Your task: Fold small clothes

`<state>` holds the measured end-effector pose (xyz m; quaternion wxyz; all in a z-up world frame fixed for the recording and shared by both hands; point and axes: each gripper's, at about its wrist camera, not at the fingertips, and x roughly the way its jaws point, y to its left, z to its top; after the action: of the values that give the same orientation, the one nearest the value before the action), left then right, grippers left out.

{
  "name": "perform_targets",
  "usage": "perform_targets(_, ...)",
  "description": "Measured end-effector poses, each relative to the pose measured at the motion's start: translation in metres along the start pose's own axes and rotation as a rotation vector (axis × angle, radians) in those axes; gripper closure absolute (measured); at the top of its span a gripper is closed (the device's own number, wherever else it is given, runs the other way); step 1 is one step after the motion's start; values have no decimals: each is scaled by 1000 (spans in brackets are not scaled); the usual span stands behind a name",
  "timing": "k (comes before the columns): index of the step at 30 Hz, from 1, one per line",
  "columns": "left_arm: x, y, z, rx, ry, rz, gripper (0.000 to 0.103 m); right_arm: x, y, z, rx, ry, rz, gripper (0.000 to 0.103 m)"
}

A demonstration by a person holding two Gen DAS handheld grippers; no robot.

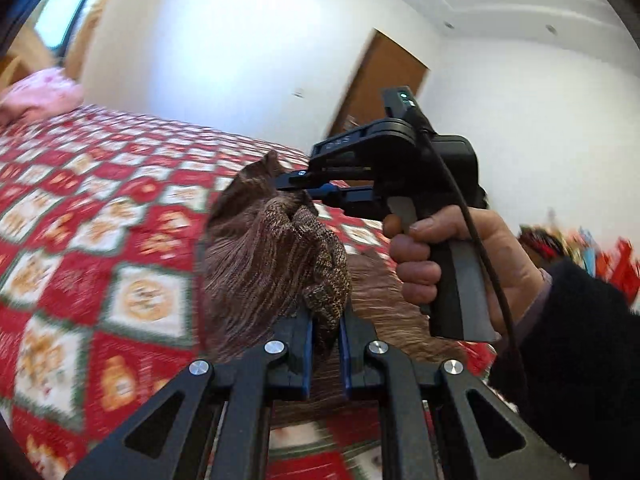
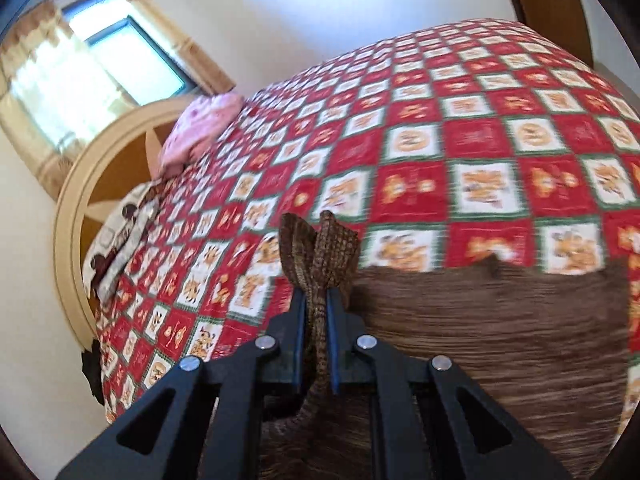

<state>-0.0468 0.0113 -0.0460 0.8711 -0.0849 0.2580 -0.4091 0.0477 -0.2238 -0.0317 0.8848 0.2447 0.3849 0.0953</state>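
Note:
A brown knitted garment (image 1: 272, 256) hangs bunched above the bed in the left wrist view. My left gripper (image 1: 326, 320) is shut on a fold of it, the blue pads pressing the knit. My right gripper (image 1: 308, 190) comes in from the right in that view, held by a hand (image 1: 472, 260), and is shut on the garment's upper edge. In the right wrist view my right gripper (image 2: 316, 304) pinches a ribbed strip of the brown garment (image 2: 500, 328), whose body spreads over the bed to the right.
The bed carries a red, white and green patterned quilt (image 2: 440, 140). A pink pillow (image 2: 200, 128) lies by the round headboard (image 2: 68, 216) under a window (image 2: 120, 52). A wooden door (image 1: 384, 80) stands behind, and colourful items (image 1: 580, 248) lie at the right.

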Motion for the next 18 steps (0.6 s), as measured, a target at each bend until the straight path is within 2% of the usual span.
perform_targets(8, 47, -59, 5, 139, 50, -91, 93, -41, -61, 1, 61, -56, -15, 91)
perform_targets(18, 92, -115, -18, 220, 155, -161, 93, -68, -138, -14, 130, -59, -88, 91)
